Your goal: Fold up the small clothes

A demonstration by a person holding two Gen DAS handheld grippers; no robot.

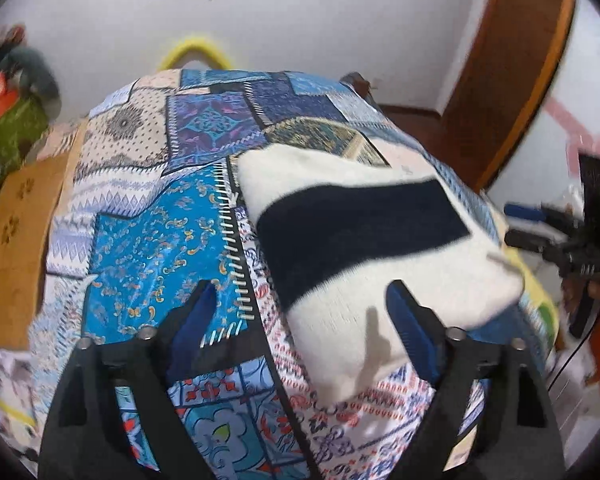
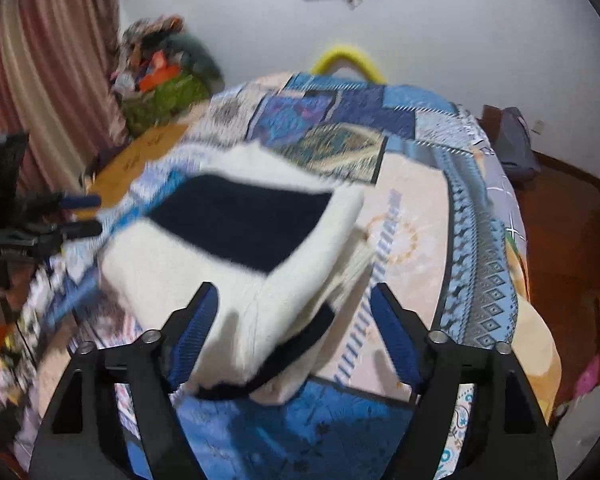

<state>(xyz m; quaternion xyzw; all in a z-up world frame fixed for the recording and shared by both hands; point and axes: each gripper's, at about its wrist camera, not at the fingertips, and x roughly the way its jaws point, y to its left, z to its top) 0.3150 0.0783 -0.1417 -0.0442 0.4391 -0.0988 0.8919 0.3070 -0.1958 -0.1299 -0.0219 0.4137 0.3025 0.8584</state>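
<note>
A folded white garment with a wide navy band (image 1: 360,224) (image 2: 236,220) lies flat on a blue patchwork bed cover (image 1: 152,240) (image 2: 412,208). My left gripper (image 1: 302,296) stands open above the cover, with its right finger over the garment's near left corner and its left finger over bare cover. My right gripper (image 2: 295,292) is open too. The garment's near right corner, with a navy hem, lies between its fingers without being pinched. Each gripper also shows at the edge of the other view: the right gripper (image 1: 540,236) and the left gripper (image 2: 72,216).
A yellow hoop (image 1: 192,46) (image 2: 346,54) rises behind the bed's far end. A heap of clothes (image 1: 12,112) (image 2: 164,80) sits at the far left beside a tan mat (image 1: 16,240). A wooden door (image 1: 512,80) and a grey bag (image 2: 514,148) stand on the right.
</note>
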